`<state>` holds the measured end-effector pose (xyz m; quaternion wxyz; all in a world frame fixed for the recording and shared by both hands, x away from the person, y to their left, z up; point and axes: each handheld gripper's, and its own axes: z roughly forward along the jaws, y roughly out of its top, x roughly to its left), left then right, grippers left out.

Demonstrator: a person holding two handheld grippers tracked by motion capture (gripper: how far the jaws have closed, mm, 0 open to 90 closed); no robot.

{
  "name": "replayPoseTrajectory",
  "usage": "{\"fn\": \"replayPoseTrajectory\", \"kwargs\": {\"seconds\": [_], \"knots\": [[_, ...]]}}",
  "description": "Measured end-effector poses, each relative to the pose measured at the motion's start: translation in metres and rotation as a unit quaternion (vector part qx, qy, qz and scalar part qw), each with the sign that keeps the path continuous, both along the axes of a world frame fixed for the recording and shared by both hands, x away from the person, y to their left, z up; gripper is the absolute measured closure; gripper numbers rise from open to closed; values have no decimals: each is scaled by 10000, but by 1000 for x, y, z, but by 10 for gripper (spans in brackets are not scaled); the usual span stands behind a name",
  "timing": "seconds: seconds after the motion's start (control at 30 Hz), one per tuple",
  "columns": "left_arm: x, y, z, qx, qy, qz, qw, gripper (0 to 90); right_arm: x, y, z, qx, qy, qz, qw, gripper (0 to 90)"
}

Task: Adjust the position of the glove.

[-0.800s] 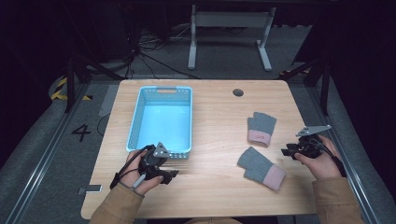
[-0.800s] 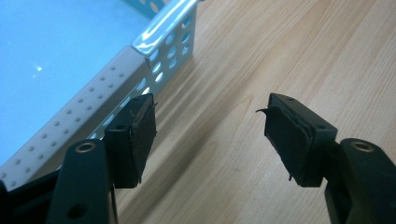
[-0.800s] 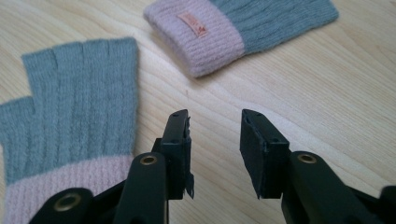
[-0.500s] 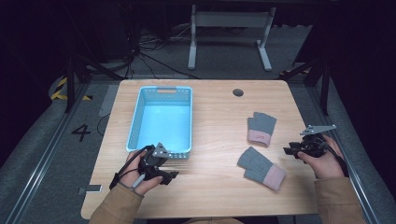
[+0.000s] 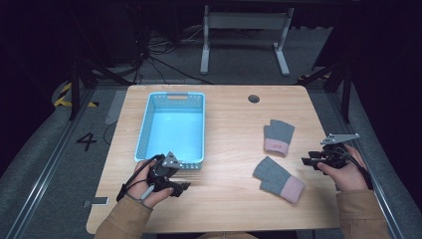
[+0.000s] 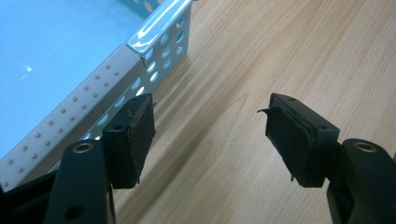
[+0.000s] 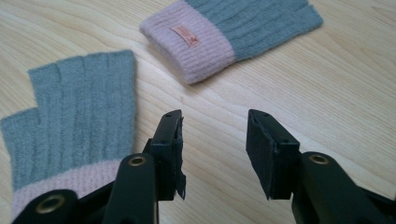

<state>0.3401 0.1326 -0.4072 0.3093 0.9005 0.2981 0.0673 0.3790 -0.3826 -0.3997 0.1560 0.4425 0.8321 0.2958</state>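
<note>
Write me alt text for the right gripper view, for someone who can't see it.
The right gripper hovers open over a wooden table, nothing between its two black jaws. A grey fingerless glove with a pink cuff lies flat just left of the jaws, and a second matching glove, its pink cuff bearing a small label, lies farther off.

Your left tongs [image 5: 185,186] and right tongs [image 5: 304,161] both rest low with jaws apart, gripping nothing.
</note>
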Motion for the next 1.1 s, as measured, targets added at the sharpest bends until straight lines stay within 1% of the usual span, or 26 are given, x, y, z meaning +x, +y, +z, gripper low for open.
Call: {"fn": "replayPoseTrajectory", "kwargs": {"seconds": [0.13,0.17,0.33,0.4,0.5,0.53,0.6,0.67,0.73,0.8,0.87,1.0,1.1], "knots": [[0,0,0,1,-4,-6,10000,338,0,4,1,7,10,75,10000,560],[-1,-1,0,-8,2,-10,10000,337,-1,8,2,24,2,133,9999,555],[-1,-1,1,-10,-12,-18,10000,336,-3,17,4,40,7,363,9993,550],[-1,-1,1,-3,-11,-15,10000,336,-4,21,5,14,-10,449,9990,547],[-1,-1,1,-8,-22,-14,10000,335,-5,25,6,12,-4,521,9986,544],[-1,-1,1,-7,-23,-18,10000,334,-6,29,7,6,11,577,9983,540],[-1,-1,1,-4,-24,-14,10000,334,-6,30,7,-2,19,615,9981,539],[-1,-1,1,-7,-25,-17,10000,334,-6,36,5,-79,91,741,9972,537],[-1,-1,1,-2,-26,-23,10000,334,-6,39,3,-105,131,824,9965,537],[-1,-1,1,-8,-24,-30,10000,334,-6,41,2,-113,161,856,9961,536],[-1,-1,1,-2,-31,-26,10000,333,-6,48,0,-138,233,1016,9945,533],[-1,-1,1,-7,-34,-23,10000,332,-7,55,-2,-148,274,1113,9933,528],[-1,-2,1,6,-15,-45,10000,331,-8,62,-6,-184,380,1255,9912,518]]}}
